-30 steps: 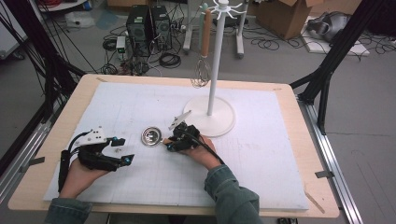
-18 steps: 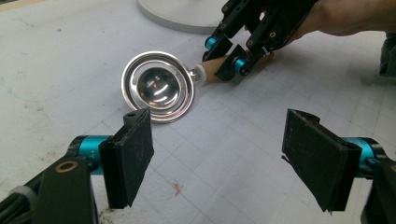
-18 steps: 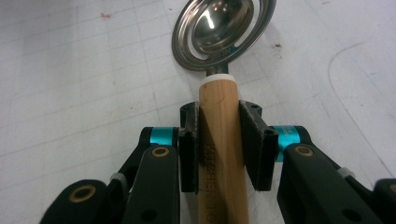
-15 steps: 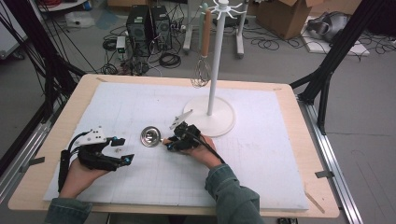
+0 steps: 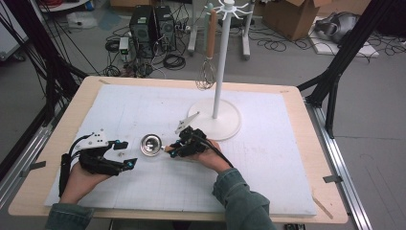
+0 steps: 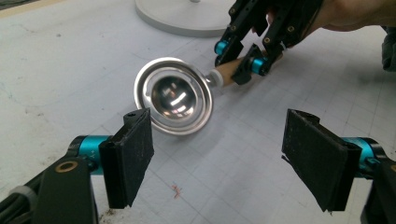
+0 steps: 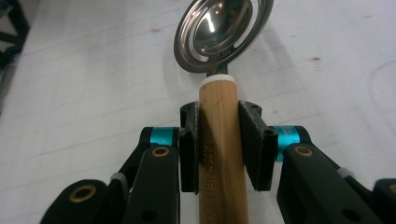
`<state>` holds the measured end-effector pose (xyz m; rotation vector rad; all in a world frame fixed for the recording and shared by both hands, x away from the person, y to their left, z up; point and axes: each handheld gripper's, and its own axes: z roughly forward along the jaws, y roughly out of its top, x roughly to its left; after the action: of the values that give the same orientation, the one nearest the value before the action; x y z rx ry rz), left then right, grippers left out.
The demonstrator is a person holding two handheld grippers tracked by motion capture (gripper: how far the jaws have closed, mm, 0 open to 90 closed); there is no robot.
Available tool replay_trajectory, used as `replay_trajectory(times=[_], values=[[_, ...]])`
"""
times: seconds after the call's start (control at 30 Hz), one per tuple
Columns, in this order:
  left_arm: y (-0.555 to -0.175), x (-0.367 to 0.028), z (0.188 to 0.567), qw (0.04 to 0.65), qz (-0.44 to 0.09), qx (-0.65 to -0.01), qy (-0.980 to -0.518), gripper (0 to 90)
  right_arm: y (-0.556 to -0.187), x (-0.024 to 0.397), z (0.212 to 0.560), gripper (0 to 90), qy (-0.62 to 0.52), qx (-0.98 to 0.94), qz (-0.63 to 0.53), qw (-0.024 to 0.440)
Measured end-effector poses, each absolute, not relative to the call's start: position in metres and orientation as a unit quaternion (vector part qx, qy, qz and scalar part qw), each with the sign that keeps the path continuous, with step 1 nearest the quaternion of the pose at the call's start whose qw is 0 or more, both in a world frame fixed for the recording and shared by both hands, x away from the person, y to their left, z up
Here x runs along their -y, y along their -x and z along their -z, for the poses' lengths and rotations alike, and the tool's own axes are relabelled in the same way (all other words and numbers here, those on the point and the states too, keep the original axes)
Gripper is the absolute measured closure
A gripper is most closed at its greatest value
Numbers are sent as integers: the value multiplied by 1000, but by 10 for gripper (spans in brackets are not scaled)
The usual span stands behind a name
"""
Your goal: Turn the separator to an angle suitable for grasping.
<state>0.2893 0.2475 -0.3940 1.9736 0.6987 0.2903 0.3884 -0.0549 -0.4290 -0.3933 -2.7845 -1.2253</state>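
A utensil lies on the white mat with its round steel head (image 5: 151, 144) to the left and its wooden handle toward the right hand. My right gripper (image 5: 178, 149) is shut on that handle, both pads pressed to its sides. In the right gripper view the handle (image 7: 219, 186) runs up between the pads (image 7: 254, 144) to the slotted steel bowl (image 7: 219, 32). My left gripper (image 5: 125, 154) rests low on the mat left of the head, open with nothing between its jaws. The left gripper view has the steel bowl (image 6: 173, 100) just beyond the left gripper (image 6: 224, 158).
A white stand (image 5: 215, 122) with a tall pole sits behind the right hand, and a whisk (image 5: 206, 79) hangs from its top. The white mat (image 5: 277, 163) covers most of the wooden table (image 5: 325, 211). Computers, cables and boxes lie on the floor beyond.
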Motion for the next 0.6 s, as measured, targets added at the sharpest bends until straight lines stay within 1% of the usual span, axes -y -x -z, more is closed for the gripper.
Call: replay_trajectory(times=[0.13,0.2,0.4,0.6], values=[[-288,-246,392,493,-121,-283,-814,252,-379,53,429,706,105,913,391,60],[-288,-245,392,493,-120,-283,-814,252,-373,51,430,706,89,912,392,78],[-288,-243,392,492,-118,-276,-817,254,-359,45,433,705,60,915,386,98],[-288,-241,393,491,-116,-275,-819,256,-355,44,438,704,49,917,381,107]])
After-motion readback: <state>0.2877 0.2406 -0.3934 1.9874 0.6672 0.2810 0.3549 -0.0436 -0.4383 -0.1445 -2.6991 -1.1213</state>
